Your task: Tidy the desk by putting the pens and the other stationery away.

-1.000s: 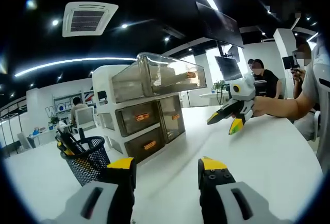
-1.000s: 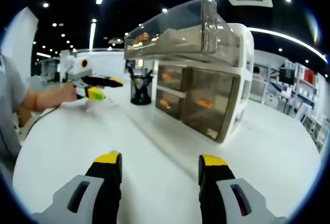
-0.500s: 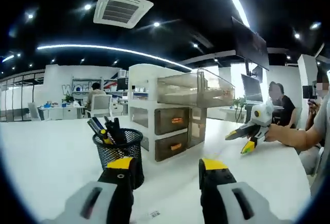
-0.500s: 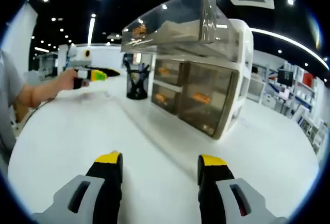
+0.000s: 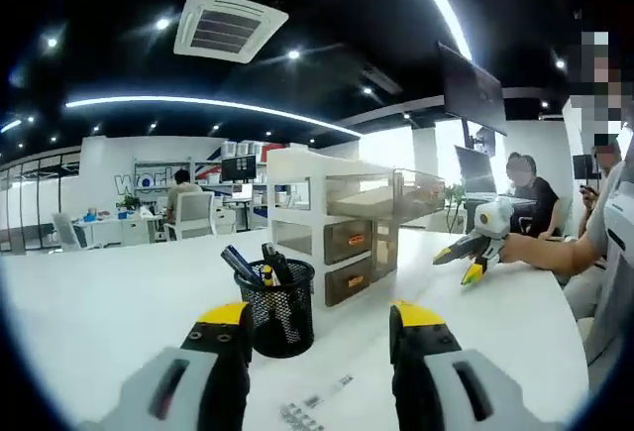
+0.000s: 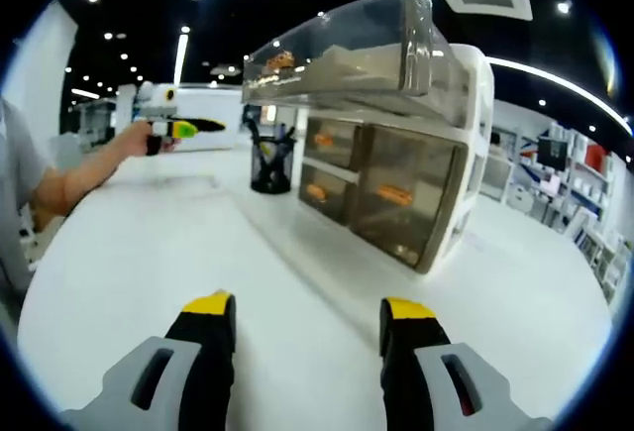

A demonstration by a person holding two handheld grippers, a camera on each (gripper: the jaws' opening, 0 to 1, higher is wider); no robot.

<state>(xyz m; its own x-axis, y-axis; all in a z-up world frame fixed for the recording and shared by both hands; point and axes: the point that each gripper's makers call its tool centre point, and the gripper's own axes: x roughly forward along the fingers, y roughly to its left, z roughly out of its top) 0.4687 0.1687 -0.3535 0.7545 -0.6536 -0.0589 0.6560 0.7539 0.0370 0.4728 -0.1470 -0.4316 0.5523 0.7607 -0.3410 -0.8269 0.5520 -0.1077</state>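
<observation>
A black mesh pen cup (image 5: 280, 307) holding several pens stands on the white desk (image 5: 89, 312), just beyond my left gripper (image 5: 322, 317), which is open with nothing in it. Behind the cup is a white drawer unit (image 5: 327, 218) whose clear top drawer (image 5: 396, 193) is pulled out. Small pale strips (image 5: 315, 406) lie on the desk between my left jaws. My right gripper (image 6: 308, 307) is open and empty over bare desk, facing the drawer unit (image 6: 396, 188) and its pulled-out top drawer (image 6: 347, 54). The pen cup (image 6: 269, 168) stands at the unit's far end.
A person's hand holds the right gripper (image 5: 474, 245) above the desk to the right of the drawers. The left gripper (image 6: 183, 127) hovers far left beyond the cup. Other people sit behind. The desk edge (image 6: 594, 352) curves at the right.
The left gripper view has swung round, so the pen cup now sits straight ahead between the jaws. In the right gripper view the left gripper has lifted and drawn farther off.
</observation>
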